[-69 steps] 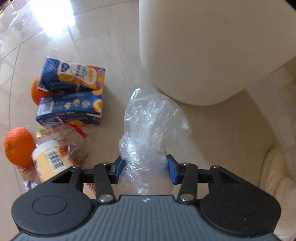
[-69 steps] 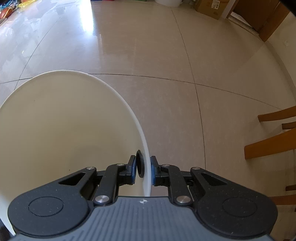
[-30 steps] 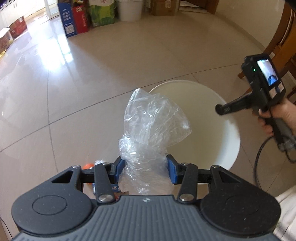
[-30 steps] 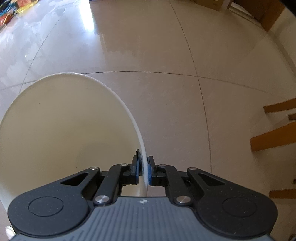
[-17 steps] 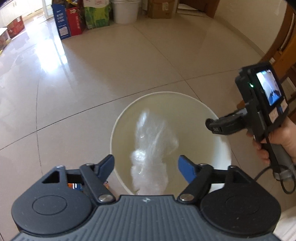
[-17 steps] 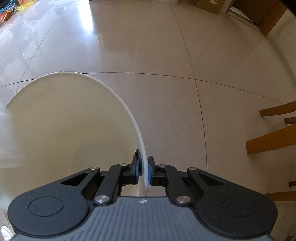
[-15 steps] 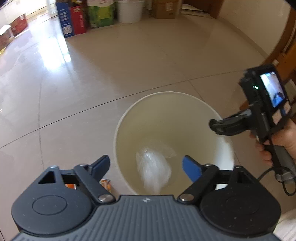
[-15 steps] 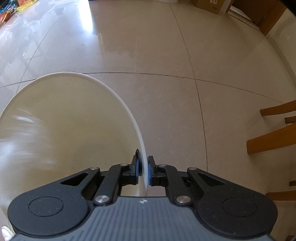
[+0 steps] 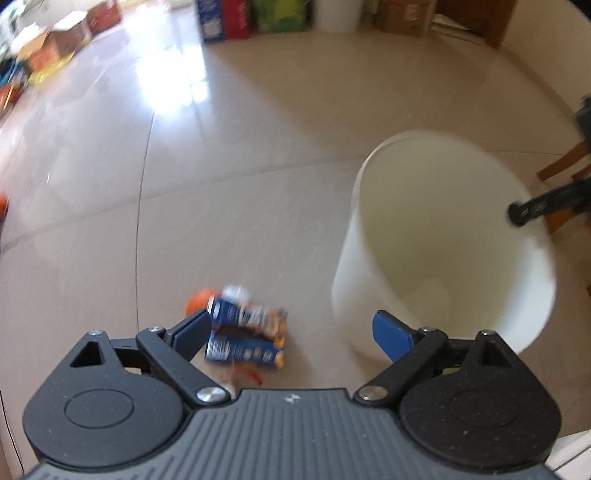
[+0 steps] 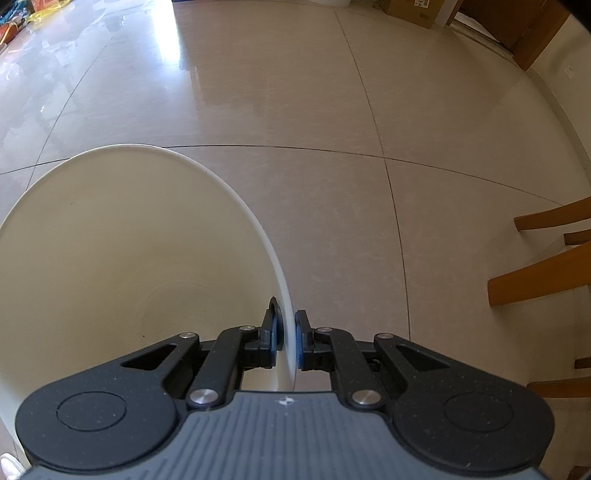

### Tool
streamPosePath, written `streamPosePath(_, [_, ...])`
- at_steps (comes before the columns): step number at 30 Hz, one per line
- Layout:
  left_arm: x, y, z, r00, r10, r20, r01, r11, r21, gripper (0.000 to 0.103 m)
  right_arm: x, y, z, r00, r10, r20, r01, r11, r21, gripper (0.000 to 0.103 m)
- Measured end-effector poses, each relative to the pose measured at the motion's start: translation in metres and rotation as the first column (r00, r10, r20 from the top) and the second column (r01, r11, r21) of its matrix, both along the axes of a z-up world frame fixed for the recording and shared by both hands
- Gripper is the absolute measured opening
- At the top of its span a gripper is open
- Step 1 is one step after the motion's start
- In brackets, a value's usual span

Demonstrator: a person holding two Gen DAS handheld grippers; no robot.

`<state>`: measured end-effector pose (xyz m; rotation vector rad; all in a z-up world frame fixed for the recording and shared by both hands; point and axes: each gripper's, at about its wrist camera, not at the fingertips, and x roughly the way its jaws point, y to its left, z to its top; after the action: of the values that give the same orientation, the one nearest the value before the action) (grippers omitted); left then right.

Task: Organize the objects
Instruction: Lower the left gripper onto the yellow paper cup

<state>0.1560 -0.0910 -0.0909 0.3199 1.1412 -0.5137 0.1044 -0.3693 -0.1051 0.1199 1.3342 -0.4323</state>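
My white bucket [image 9: 424,229] stands upright on the floor; left of it, two blue cartons [image 9: 245,338] lie stacked beside an orange [image 9: 197,300].

Glossy beige tile floor [image 10: 332,110] w/ dark grout lines, bright window glare top left. Wooden chair legs [image 10: 539,273] at right edge. Cardboard boxes [image 9: 236,18] & coloured cartons along far wall; wooden door frame [image 10: 535,33] top right corner.
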Motion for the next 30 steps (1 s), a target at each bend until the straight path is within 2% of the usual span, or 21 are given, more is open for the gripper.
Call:
streamPosePath(6, [-0.004,0.042,-0.051,0.985,0.141,-0.100,-0.141,0.990,0.005,0.094,0.000,0.000,0.000,1.000,-0.003,0.000,0.003,1.000,0.001,0.011])
streamPosePath(13, [-0.017,0.076,-0.118,0.931,0.304,-0.200,-0.304,0.952,0.030,0.094,0.000,0.000,0.001,1.000,-0.005,0.003,0.005,1.000,-0.001,0.012])
streamPosePath(17, [-0.030,0.085,-0.154,0.903,0.354,-0.243,-0.341,0.935,0.096,0.093,-0.001,-0.002,0.001,1.000,-0.010,0.007,0.010,1.000,0.004,0.012])
streamPosePath(21, [-0.040,0.091,-0.178,0.882,0.383,-0.273,-0.366,0.924,0.112,0.093,-0.001,0.000,0.001,1.000,-0.005,0.005,0.005,1.000,-0.004,0.012])
streamPosePath(30, [-0.041,0.094,-0.210,0.885,0.417,-0.206,-0.401,0.909,0.113,0.087,-0.001,0.000,0.002,1.000,-0.007,0.006,0.007,1.000,-0.002,0.012])
